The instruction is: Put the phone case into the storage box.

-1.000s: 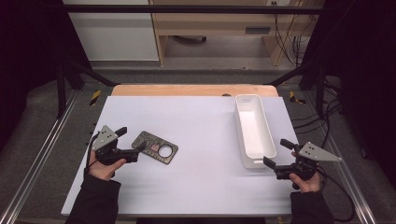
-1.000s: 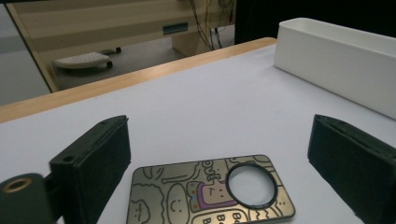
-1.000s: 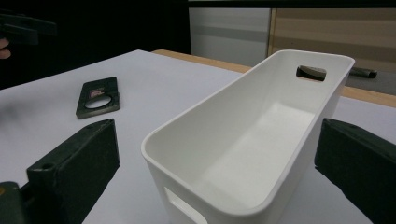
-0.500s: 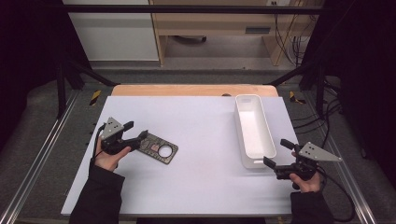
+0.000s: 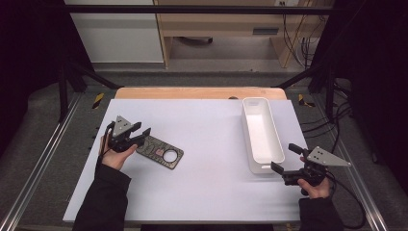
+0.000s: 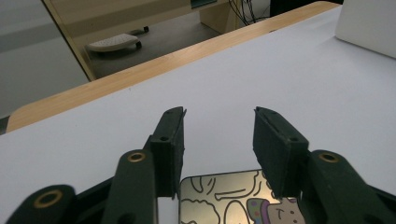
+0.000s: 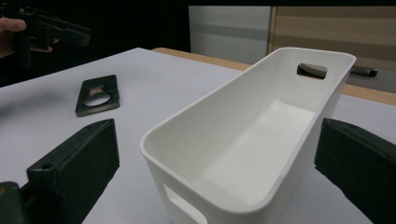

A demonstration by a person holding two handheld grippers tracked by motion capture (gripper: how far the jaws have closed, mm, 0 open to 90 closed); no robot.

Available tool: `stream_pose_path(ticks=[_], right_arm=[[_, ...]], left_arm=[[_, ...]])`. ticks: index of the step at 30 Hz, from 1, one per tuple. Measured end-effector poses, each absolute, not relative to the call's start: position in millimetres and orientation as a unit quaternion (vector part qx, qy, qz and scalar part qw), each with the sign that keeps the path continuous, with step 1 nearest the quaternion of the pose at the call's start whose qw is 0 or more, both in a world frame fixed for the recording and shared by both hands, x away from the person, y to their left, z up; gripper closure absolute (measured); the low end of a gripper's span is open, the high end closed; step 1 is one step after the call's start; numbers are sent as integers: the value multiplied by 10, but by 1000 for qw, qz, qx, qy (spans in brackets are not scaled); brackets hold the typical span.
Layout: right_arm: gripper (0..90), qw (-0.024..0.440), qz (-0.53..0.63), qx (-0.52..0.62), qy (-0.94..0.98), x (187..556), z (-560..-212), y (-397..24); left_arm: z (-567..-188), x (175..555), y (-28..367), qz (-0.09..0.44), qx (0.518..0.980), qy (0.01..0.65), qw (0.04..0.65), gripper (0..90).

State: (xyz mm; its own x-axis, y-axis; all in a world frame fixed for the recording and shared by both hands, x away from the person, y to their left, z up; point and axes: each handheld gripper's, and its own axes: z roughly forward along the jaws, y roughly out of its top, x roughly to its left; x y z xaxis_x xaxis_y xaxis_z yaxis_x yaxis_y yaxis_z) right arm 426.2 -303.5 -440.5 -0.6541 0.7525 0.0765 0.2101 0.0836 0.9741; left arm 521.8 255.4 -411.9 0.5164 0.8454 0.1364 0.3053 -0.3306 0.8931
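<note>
Flat, stiff, thin plate [image 5: 159,152] on counter [image 5: 207,130], likely slippery, best pinched across narrow end; left hand-held gripper [image 5: 143,136] half-open, just closing astride it, not yet gripping.

Flat card [image 5: 160,152] lies left of the bin [image 5: 262,134] on the table [image 5: 202,192].

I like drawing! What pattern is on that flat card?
Cartoon drawings on the dark card, best in the left gripper view.
</note>
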Motion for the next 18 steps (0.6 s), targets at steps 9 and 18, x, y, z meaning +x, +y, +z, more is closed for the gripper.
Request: stream_pose_path(ticks=[9, 18], right_arm=[[4, 232, 583, 344, 699, 4263, -4406, -3036], [4, 232, 583, 344, 699, 4267, -4409, -3034]], left_arm=[[-4254, 5387, 2570, 306, 755, 391, 430, 707], [-4357, 5528, 2570, 298, 768, 398, 403, 828]])
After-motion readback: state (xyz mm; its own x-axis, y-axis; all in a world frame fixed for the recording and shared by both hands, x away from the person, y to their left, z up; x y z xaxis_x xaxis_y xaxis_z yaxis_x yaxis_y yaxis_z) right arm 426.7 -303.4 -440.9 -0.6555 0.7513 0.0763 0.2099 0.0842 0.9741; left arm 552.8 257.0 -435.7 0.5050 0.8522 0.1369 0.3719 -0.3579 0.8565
